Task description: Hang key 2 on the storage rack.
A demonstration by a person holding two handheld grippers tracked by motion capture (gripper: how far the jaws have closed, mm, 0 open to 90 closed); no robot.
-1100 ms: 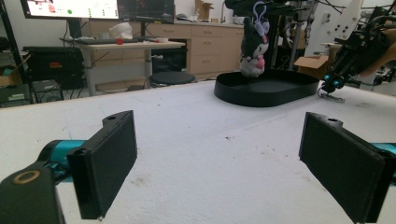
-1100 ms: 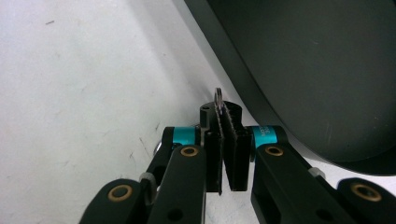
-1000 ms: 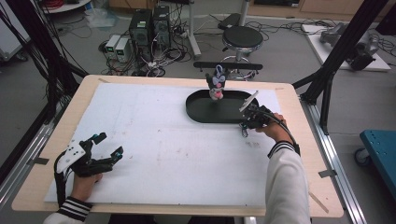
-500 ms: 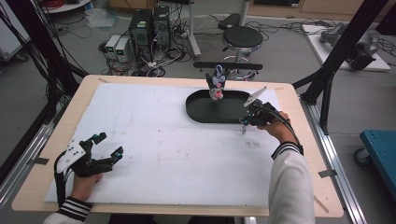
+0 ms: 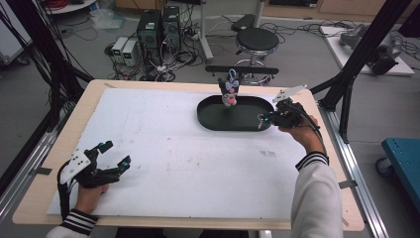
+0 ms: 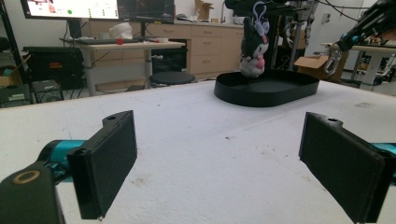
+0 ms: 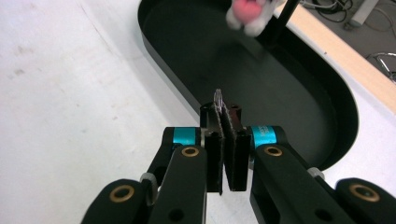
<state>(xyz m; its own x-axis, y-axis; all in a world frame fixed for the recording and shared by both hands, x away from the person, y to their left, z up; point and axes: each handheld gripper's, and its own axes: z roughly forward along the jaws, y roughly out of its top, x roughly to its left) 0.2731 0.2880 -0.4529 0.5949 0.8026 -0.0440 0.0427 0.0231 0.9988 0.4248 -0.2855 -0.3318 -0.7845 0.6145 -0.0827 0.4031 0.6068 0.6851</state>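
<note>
- Right tool [image 7: 225,140] at lower centre, clamped on a thin metal ring [image 7: 217,99] over the black tray's [image 7: 336,93] rim.
- Left tool [image 6: 219,158] gapes empty above the bench [image 6: 196,140].
</note>
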